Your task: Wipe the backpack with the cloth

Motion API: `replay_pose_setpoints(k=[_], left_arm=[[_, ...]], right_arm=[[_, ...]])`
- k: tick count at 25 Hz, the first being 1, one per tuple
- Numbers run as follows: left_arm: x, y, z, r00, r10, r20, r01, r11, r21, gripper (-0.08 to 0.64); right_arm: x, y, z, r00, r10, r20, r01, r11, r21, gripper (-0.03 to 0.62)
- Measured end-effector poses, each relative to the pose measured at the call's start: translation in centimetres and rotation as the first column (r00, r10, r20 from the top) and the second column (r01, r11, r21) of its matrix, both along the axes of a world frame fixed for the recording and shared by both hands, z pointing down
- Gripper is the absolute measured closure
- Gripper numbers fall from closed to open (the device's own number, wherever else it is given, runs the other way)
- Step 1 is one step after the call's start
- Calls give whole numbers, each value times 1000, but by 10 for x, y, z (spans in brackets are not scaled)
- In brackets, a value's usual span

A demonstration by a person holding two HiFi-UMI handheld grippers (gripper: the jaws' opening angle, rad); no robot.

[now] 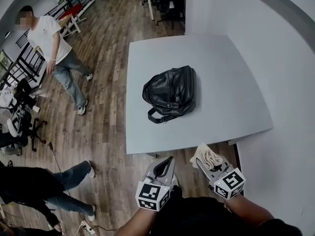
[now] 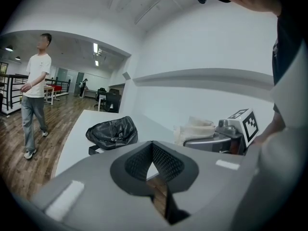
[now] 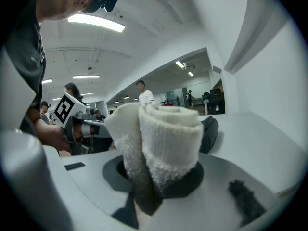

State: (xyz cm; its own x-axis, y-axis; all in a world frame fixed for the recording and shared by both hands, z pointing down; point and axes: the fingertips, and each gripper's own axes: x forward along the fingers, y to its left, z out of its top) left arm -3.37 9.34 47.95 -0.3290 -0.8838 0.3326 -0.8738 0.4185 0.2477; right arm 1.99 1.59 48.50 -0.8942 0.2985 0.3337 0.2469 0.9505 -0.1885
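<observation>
— While the black leather backpack (image 1: 170, 93) lies at the middle of the bench (image 1: 231, 102), well apart from both grippers, what comes first?

— Head view: carry the right gripper (image 1: 202, 162) forward to it. Left gripper view: the left gripper (image 2: 152, 143) has its jaws together, empty; steady the backpack with it. Right gripper view: jaws clamped on the rolled white cloth (image 3: 159, 138); press its fold flat.
</observation>
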Motion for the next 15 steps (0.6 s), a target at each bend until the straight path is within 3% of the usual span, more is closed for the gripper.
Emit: replay_pose_setpoints(k=[9,15], left_arm=[[-39,3,-3,998,63,15,-63,998,9,554],[-51,7,-6,996,87,19,-87,996,19,554]], right_arm=[[-40,2,-6,998,62,22,-63,998,22,505],[-44,4,-13,994,103,29,-104,994,35,505]])
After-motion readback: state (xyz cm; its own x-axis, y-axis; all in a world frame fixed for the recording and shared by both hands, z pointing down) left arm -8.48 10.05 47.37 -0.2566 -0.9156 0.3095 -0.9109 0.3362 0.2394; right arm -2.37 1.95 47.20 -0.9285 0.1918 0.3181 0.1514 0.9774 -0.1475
